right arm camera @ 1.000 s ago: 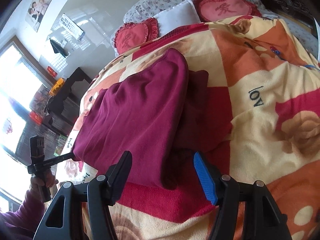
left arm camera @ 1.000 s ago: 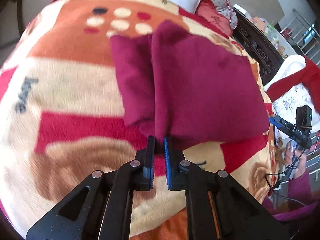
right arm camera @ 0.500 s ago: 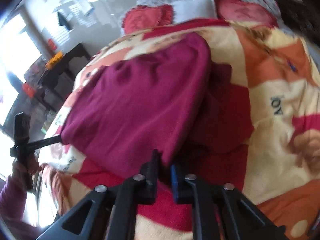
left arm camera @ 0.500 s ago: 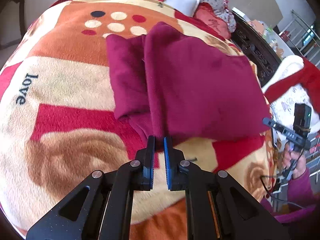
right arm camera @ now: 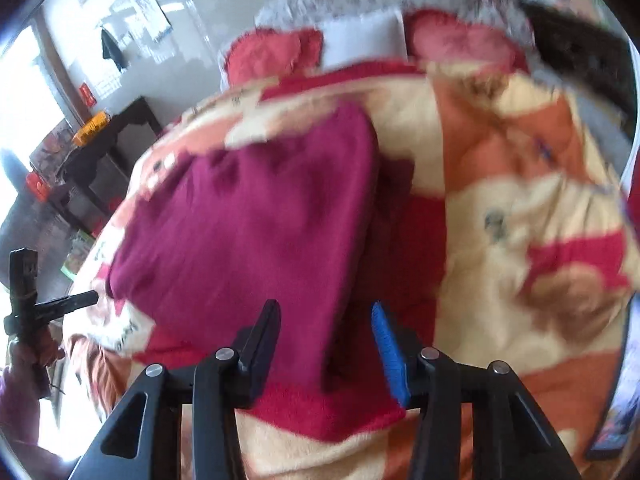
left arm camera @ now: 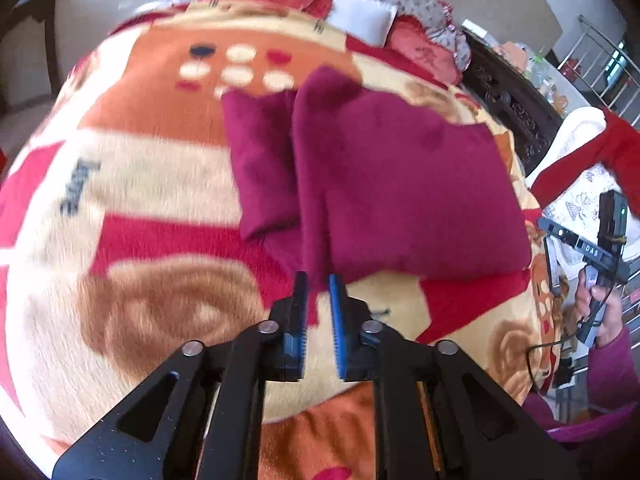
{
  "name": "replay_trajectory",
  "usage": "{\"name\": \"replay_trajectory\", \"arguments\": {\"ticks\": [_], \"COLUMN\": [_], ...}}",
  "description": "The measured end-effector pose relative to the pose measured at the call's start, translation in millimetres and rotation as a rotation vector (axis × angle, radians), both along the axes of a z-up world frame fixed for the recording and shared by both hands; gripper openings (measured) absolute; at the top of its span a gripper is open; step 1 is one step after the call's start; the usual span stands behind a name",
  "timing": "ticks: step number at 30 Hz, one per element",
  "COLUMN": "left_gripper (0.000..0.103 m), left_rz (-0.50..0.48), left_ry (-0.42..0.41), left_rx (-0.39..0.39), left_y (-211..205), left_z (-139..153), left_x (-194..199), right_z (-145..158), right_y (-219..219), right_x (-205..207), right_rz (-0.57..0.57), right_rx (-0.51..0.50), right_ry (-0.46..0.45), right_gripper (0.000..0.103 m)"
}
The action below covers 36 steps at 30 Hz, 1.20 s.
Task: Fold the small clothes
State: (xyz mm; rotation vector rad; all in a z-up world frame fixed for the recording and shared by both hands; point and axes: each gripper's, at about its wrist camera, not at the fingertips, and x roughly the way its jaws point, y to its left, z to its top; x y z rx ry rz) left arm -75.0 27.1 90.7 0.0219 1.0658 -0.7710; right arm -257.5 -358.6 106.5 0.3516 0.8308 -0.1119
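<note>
A maroon fleece garment (left arm camera: 384, 184) lies folded on the patterned bed blanket (left arm camera: 152, 184). One layer lies over another, and a narrower strip shows at its left. My left gripper (left arm camera: 318, 294) sits at the garment's near edge, jaws close together with a small gap, and the cloth edge reaches up to the tips. In the right wrist view the garment (right arm camera: 256, 216) fills the middle. My right gripper (right arm camera: 324, 328) is open wide, its jaws on either side of the garment's near corner without pinching it.
Red heart cushions (right arm camera: 268, 56) and a white pillow (left arm camera: 360, 20) lie at the bed's head. Dark carved furniture (left arm camera: 508, 108) stands beside the bed. The other hand-held gripper shows at each view's edge (left arm camera: 592, 252).
My right gripper closed on the garment's corner half a second ago and has now opened wide again. My left gripper stays at the near edge, its jaws slightly more apart.
</note>
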Motion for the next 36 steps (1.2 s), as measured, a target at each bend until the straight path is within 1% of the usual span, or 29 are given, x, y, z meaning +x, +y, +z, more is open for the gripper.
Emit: {"name": "replay_trajectory", "arguments": {"ticks": [1, 2, 3, 5, 7, 9, 10, 12, 13, 15, 16, 20, 22, 26, 29, 32, 35, 36], "left_gripper": [0.026, 0.037, 0.043, 0.043, 0.043, 0.043, 0.043, 0.043, 0.043, 0.043, 0.043, 0.043, 0.043, 0.043, 0.043, 0.043, 0.043, 0.043], "left_rz": [0.001, 0.008, 0.024, 0.048, 0.080, 0.109, 0.116, 0.131, 0.132, 0.123, 0.122, 0.132, 0.136, 0.141, 0.144, 0.145, 0.148, 0.152], "left_ry": [-0.003, -0.005, -0.008, -0.007, -0.010, -0.027, -0.021, 0.001, -0.003, -0.017, -0.018, -0.006, -0.010, -0.012, -0.004, 0.000, 0.001, 0.006], "left_rx": [-0.007, -0.010, -0.010, -0.008, 0.014, 0.079, 0.102, 0.111, 0.108, 0.109, 0.108, 0.098, 0.095, 0.095, 0.091, 0.089, 0.082, 0.072], "left_y": [-5.0, -9.2, -14.1, -26.1, -36.5, -44.6, -46.8, -46.2, -45.6, -45.5, -45.5, -43.2, -42.9, -44.8, -44.1, -44.1, -42.7, -41.2], "left_z": [2.3, 2.4, 2.0, -1.4, -8.8, -19.8, -25.6, -35.2, -37.0, -37.9, -38.1, -41.5, -41.4, -41.0, -40.5, -40.2, -40.3, -40.4], "left_x": [3.0, 5.8, 9.1, 15.3, 21.9, 27.2, 29.6, 32.4, 31.8, 30.7, 30.6, 32.1, 29.4, 28.9, 29.2, 30.9, 31.0, 31.2], "right_z": [4.1, 8.1, 8.8, 7.0, 0.6, -7.3, -11.8, -21.8, -31.3, -45.4, -49.5, -34.8, -24.3, -12.8, -15.0, -17.4, -16.0, -14.9], "right_y": [2.3, 7.9, 13.6, 24.8, 36.8, 46.0, 47.7, 44.5, 37.1, 23.1, 18.8, 30.8, 39.0, 63.7, 84.6, 106.1, 124.9, 131.9], "right_x": [5.4, 14.1, 24.4, 52.4, 83.4, 114.8, 126.4, 145.1, 154.7, 164.9, 167.2, 166.6, 165.0, 175.6, 185.9, 196.2, 209.2, 213.9], "right_rz": [0.014, 0.029, 0.043, 0.090, 0.127, 0.150, 0.156, 0.125, 0.098, 0.074, 0.070, 0.076, 0.090, 0.152, 0.196, 0.234, 0.273, 0.288], "right_rx": [0.002, 0.001, -0.002, -0.007, -0.034, -0.052, -0.072, -0.128, -0.119, -0.090, -0.070, -0.112, -0.104, -0.059, -0.027, -0.018, 0.034, 0.052], "right_ry": [-0.012, -0.021, -0.024, -0.023, -0.010, 0.017, 0.021, 0.038, 0.055, 0.085, 0.084, 0.108, 0.092, 0.060, 0.067, 0.069, 0.057, 0.053], "right_gripper": [0.046, 0.046, 0.046, 0.046, 0.046, 0.046, 0.046, 0.046, 0.046, 0.044, 0.043, 0.044, 0.044, 0.044, 0.044, 0.044, 0.044, 0.046]}}
